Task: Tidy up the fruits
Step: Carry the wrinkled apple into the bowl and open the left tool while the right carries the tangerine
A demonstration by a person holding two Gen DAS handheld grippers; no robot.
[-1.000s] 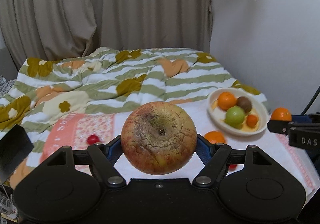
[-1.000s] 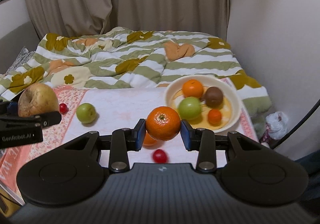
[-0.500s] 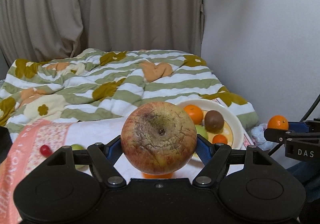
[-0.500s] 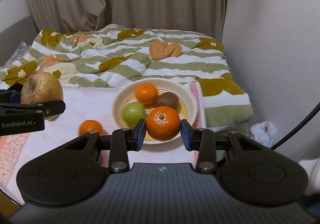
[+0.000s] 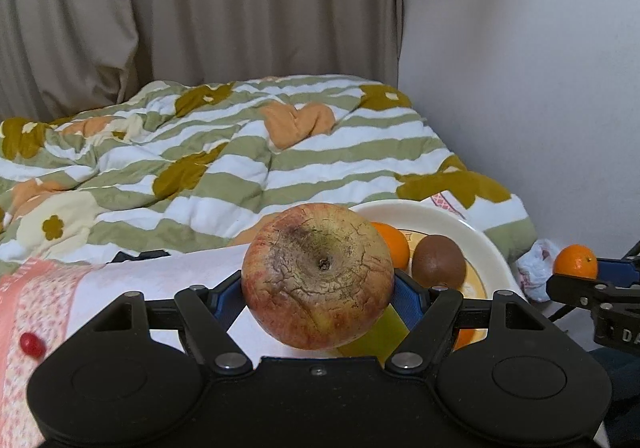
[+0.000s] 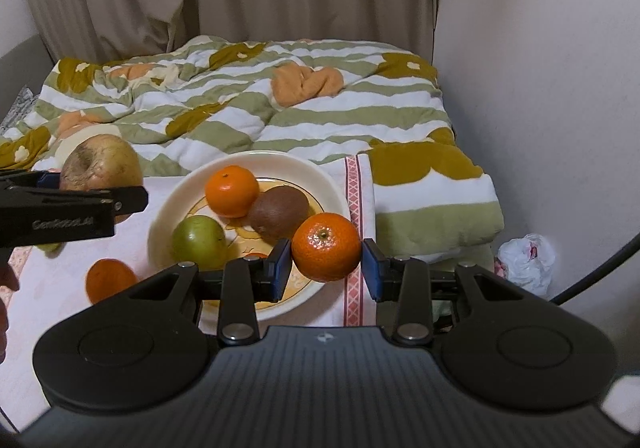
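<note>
- Left gripper (image 5: 318, 294), lower centre of the left wrist view: blue pads clamp a large, cracked, red-yellow russet apple (image 5: 318, 274), held clear of the surface in front of the bowl's left rim.
- Right gripper (image 6: 326, 266), lower centre of the right wrist view: jaws closed on a round orange mandarin (image 6: 326, 246), held over the bowl's right edge.
- Cream round ceramic bowl (image 6: 320, 176), centre of the right wrist view: contains an orange mandarin (image 6: 232, 190), a brown kiwi (image 6: 280, 212) and a green apple (image 6: 199, 242); bare floor shows at its front right.
- Loose orange fruit (image 6: 108, 280) lies left of the bowl on the white cloth (image 6: 132, 236).
- Small red berry (image 5: 32, 344) lies at lower left of the left wrist view.
- Striped green-and-white quilt (image 6: 248, 108) borders the bowl's far side; the white wall (image 6: 540, 68) closes the right.
</note>
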